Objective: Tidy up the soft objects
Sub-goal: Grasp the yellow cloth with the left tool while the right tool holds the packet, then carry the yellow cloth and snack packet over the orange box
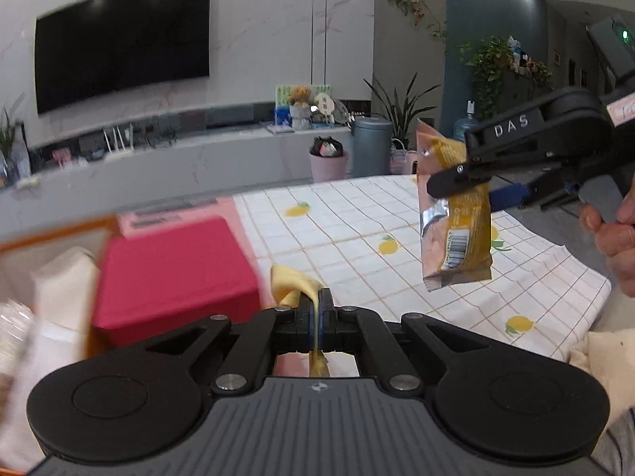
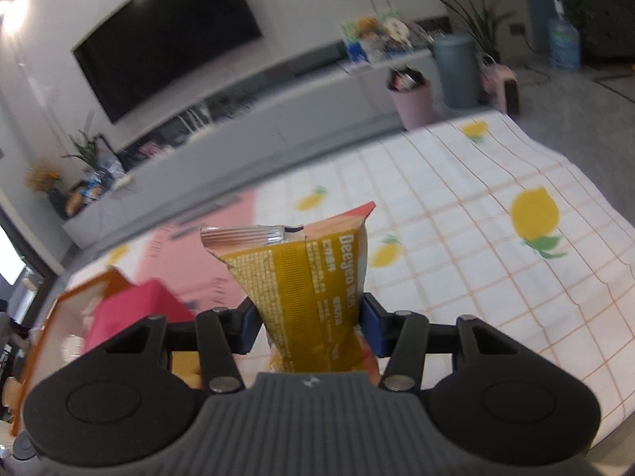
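Left gripper (image 1: 317, 297), low centre of the left wrist view: jaws pressed together on a fold of yellow cloth (image 1: 295, 281), which bunches above the fingertips and shows again below them. Right gripper (image 2: 307, 313), low centre of the right wrist view: jaws part-way open, clamping the sides of a yellow and orange snack packet (image 2: 301, 277) that stands upright between them, crimped silver seal at top. In the left wrist view the same packet (image 1: 452, 214) hangs in the air at right, above the counter, pinched by the right gripper (image 1: 456, 180), with a hand (image 1: 615, 234) at the right edge. Beyond the left gripper, at left: a red box (image 1: 170, 273) beside an orange-rimmed tray (image 1: 55, 234). Farther back, the counter's lemon-print checked cloth (image 1: 357, 214); then a television (image 1: 123, 43) on the wall.
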`<state>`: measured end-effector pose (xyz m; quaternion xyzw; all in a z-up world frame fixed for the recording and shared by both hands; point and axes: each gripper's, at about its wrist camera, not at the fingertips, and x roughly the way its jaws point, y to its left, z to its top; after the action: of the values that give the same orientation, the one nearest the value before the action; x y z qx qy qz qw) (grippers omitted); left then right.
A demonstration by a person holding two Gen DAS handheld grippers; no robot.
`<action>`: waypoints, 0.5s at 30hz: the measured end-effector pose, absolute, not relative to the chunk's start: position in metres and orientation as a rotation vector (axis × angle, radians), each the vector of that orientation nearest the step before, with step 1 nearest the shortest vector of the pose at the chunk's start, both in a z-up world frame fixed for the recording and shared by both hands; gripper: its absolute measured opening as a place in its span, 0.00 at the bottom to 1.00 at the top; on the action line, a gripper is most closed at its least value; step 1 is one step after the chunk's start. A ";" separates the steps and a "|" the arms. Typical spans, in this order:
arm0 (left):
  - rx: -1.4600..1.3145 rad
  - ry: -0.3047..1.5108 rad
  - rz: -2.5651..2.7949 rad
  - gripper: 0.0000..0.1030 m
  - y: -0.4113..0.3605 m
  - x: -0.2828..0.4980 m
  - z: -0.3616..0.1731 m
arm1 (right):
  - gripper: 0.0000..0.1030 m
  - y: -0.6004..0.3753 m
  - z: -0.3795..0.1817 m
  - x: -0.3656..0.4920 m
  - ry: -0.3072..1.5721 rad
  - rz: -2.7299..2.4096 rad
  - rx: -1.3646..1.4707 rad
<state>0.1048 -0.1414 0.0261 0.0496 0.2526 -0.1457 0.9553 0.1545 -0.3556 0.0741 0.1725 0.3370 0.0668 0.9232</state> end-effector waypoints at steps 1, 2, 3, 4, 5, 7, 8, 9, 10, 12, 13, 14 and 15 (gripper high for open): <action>0.118 0.498 -0.292 0.02 -0.137 0.100 0.033 | 0.50 -0.348 0.082 0.147 0.676 0.148 0.350; 0.131 0.480 -0.290 0.02 -0.130 0.095 0.041 | 0.50 -0.340 0.089 0.140 0.662 0.159 0.345; 0.141 0.464 -0.287 0.02 -0.124 0.092 0.049 | 0.50 -0.331 0.097 0.132 0.650 0.174 0.338; 0.151 0.450 -0.279 0.02 -0.118 0.088 0.057 | 0.50 -0.322 0.103 0.124 0.636 0.186 0.334; 0.160 0.435 -0.264 0.02 -0.110 0.085 0.067 | 0.50 -0.312 0.110 0.116 0.621 0.198 0.332; 0.168 0.405 -0.218 0.02 -0.090 0.082 0.086 | 0.50 -0.292 0.121 0.101 0.594 0.227 0.320; 0.162 0.393 -0.198 0.02 -0.078 0.080 0.096 | 0.50 -0.282 0.126 0.094 0.584 0.246 0.311; 0.149 0.385 -0.183 0.02 -0.065 0.079 0.105 | 0.50 -0.271 0.130 0.088 0.574 0.265 0.304; 0.129 0.381 -0.168 0.02 -0.051 0.079 0.113 | 0.50 -0.260 0.133 0.083 0.566 0.287 0.297; 0.098 0.397 -0.141 0.02 -0.024 0.083 0.125 | 0.50 -0.238 0.140 0.076 0.552 0.329 0.275; 0.085 0.412 -0.125 0.02 -0.011 0.086 0.129 | 0.50 -0.225 0.144 0.075 0.541 0.347 0.258; 0.076 0.427 -0.108 0.02 -0.001 0.088 0.131 | 0.50 -0.212 0.148 0.074 0.533 0.364 0.240; 0.064 0.439 -0.088 0.02 0.009 0.091 0.132 | 0.50 -0.200 0.150 0.074 0.534 0.380 0.229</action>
<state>0.0907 0.0093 0.1318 0.0319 0.2177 -0.0436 0.9745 0.0744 -0.2001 0.1503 0.1121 0.2616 0.1864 0.9404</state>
